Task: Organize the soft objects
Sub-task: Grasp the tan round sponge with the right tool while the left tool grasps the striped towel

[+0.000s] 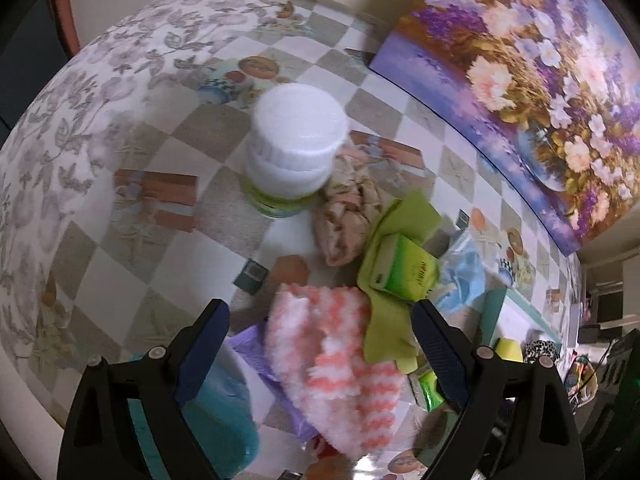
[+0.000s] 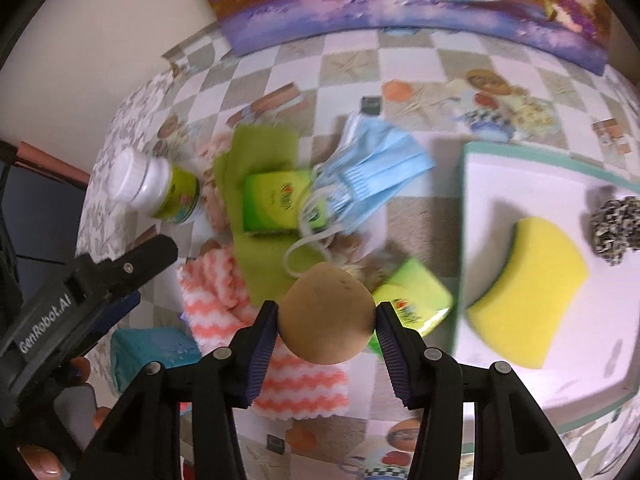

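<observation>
I see my right tongs (image 2: 326, 322) clamped on a tan puff (image 2: 326, 316); both pads press its sides and it sits between the fingertips, off the table. Just past it, ahead of the tips, lies a blue mask (image 2: 372, 168) with its ear loops trailing toward the puff. The mask overlaps a green pack (image 2: 272, 204), which rests on a green cloth (image 2: 256, 148). A second green pack (image 2: 416, 300) lies just right of the right pad, against the edge of a white tray (image 2: 520, 168). In the tray, right of the tongs, are a yellow sponge (image 2: 528, 292) and, beyond it, a speckled scrubber (image 2: 616, 228). Under and left of the tongs is a pink-and-white striped cloth (image 2: 224, 292). Farther left stand a teal box (image 2: 152, 348) and a white-capped bottle (image 2: 152, 188).

My left tongs (image 1: 320, 344) stand spread with nothing gripped. The striped cloth (image 1: 332, 360) lies below, between the fingers, but the pads do not touch it. A purple item (image 1: 276, 376) shows beneath the cloth; I cannot tell what it is. Ahead of the tips are the green pack (image 1: 404, 268) on the green cloth (image 1: 388, 332), a crumpled beige cloth (image 1: 348, 216), and the bottle (image 1: 296, 144) upright beyond it. The teal box (image 1: 224, 412) sits by the left finger. The mask (image 1: 460, 276) lies ahead of the right finger. A flower painting (image 1: 540, 92) leans against the wall at the table's far edge.
</observation>
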The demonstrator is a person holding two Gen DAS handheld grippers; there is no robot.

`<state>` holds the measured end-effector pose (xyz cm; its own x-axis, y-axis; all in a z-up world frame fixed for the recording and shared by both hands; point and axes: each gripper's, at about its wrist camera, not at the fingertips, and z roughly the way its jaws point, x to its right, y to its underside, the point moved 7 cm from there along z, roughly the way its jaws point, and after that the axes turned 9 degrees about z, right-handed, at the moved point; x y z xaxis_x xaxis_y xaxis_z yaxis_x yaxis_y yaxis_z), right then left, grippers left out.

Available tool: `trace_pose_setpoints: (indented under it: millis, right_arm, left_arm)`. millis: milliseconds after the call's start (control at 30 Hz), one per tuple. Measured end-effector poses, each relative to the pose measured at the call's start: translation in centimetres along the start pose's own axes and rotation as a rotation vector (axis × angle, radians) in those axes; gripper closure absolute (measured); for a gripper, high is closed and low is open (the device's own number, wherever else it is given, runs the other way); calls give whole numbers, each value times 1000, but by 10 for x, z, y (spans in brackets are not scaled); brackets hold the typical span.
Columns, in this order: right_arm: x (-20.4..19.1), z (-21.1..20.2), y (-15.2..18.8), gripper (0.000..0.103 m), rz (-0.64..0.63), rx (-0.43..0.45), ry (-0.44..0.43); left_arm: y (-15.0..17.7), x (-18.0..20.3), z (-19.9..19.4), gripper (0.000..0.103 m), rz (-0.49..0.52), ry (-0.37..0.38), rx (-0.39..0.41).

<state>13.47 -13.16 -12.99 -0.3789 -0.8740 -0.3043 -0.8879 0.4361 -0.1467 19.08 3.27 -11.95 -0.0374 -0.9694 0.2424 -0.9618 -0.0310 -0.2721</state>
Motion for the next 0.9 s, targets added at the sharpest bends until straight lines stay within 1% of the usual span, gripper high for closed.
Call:
trace_pose_setpoints:
  millis: [33, 133, 267, 467, 733, 800, 833, 867, 900]
  right_arm:
    - [2, -2, -2, 51, 4, 7, 5]
    - [14, -11, -6, 51, 33, 26, 9]
    - [27, -18, -11, 51, 64, 38, 8]
    - [34, -23, -15, 51, 90, 45, -9]
    - [39, -29, -17, 51, 108, 57, -32]
    - [40, -33, -18, 51, 111, 64, -45]
    - [40, -35, -19, 51, 112, 68, -51]
    - [41, -38, -20, 51, 115, 72, -60]
    - [42, -40, -21, 51, 117, 75, -68]
  left_arm:
    - [1, 3, 2, 5, 21, -8, -10]
    - [6, 11, 8, 5, 76, -47, -53]
    - [7, 19, 10, 5, 135, -83, -62]
    - [20, 34, 20, 6, 201, -88, -104]
    - [32, 40, 31, 6, 243, -103, -134]
    - [32, 39, 31, 8, 264, -119, -131]
    - [32, 38, 31, 13, 269, -122, -131]
    - [32, 38, 30, 21, 272, -119, -133]
    - [34, 38, 31, 23, 275, -115, -140]
